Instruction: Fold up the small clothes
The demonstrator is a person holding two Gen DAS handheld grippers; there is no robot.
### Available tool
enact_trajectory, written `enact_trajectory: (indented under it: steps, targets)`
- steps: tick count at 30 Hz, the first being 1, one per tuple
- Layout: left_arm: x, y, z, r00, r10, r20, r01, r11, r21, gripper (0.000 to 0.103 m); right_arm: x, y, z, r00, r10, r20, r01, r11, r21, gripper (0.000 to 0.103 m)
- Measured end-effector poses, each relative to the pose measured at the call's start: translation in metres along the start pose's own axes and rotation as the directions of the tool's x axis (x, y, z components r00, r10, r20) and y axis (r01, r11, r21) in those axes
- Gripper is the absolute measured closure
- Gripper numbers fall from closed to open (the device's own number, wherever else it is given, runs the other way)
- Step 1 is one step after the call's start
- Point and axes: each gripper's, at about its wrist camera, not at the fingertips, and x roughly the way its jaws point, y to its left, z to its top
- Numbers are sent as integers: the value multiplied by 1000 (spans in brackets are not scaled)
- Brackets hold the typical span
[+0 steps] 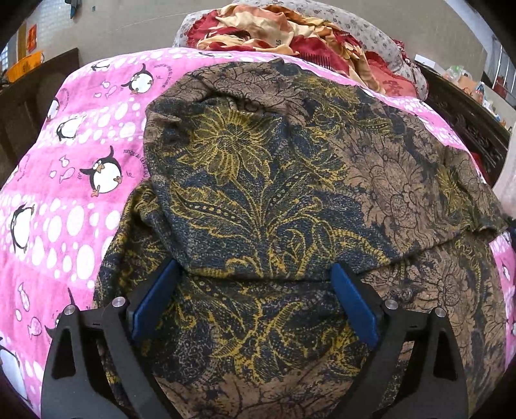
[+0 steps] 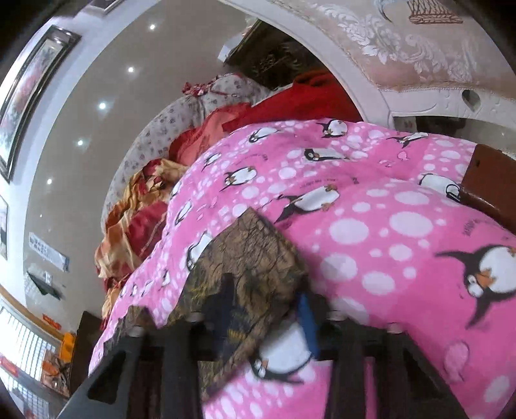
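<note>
On the pink penguin blanket (image 1: 64,206) that covers the bed, a brown garment (image 1: 274,199) printed with yellow and dark blue flowers lies spread out, one layer folded over another so that a fold edge runs across it just ahead of the left hand-held gripper (image 1: 254,274). That gripper hangs low over the near part of the garment with its two blue fingers (image 1: 351,299) wide apart and nothing between them; whether the tips touch the cloth cannot be told. In the right wrist view, which is blurred by motion, a corner of the same garment (image 2: 248,258) crosses the right hand-held gripper (image 2: 267,306) and drapes over its left finger, while the blue pad of the other finger (image 2: 308,322) shows at the cloth's edge; whether this gripper is clamped on the cloth or merely under it cannot be told. The blanket (image 2: 371,225) fills the rest of that view. Beyond the blanket lies a heap of red and orange cloth (image 1: 283,29) on a grey flowered quilt (image 1: 371,29). Dark carved wooden furniture (image 1: 467,119) stands along the right side of the bed. A framed picture (image 2: 29,87) hangs on the pale wall, and small round lights (image 2: 102,105) dot the grey ceiling.
</note>
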Motion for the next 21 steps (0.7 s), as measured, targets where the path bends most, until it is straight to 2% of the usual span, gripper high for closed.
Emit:
enact_trajectory:
  steps: [1, 4, 6, 10, 12, 14, 15, 17, 20, 21]
  targets:
    - [0, 0, 0, 1000, 0, 0, 0, 1000, 0, 8, -1, 2, 1, 1000, -8, -4, 8, 1000, -11, 98]
    - [1, 1, 0, 1000, 0, 0, 0, 1000, 0, 8, -19, 27, 9, 999, -49, 17, 50, 988, -146, 99]
    - [1, 1, 0, 1000, -1, 1, 1, 1000, -1, 8, -41, 45, 23, 995, -68, 72, 82, 973, -215, 99]
    - [0, 1, 0, 1000, -8, 4, 8, 1000, -7, 8, -106, 78, 64, 974, -85, 208, 146, 944, -296, 99]
    - [0, 2, 0, 1000, -14, 6, 14, 1000, -11, 8, -133, 101, 76, 956, -100, 277, 199, 912, -360, 99]
    - [0, 3, 0, 1000, -19, 8, 19, 1000, -14, 8, -149, 120, 79, 944, -85, 319, 215, 891, -399, 99]
    - [0, 3, 0, 1000, -21, 9, 21, 1000, -15, 8, -155, 131, 79, 943, -66, 328, 207, 885, -417, 99]
    - [-1, 4, 0, 1000, -27, 11, 27, 999, -19, 8, -157, 157, 73, 955, -4, 297, 148, 873, -465, 99]
    - [-2, 6, -1, 999, -43, 17, 43, 999, -30, 8, -144, 208, 42, 975, 91, 204, 43, 819, -572, 99]
    - [-2, 7, -1, 999, -47, 19, 48, 998, -33, 8, -135, 234, 23, 979, 135, 153, -12, 787, -617, 99]
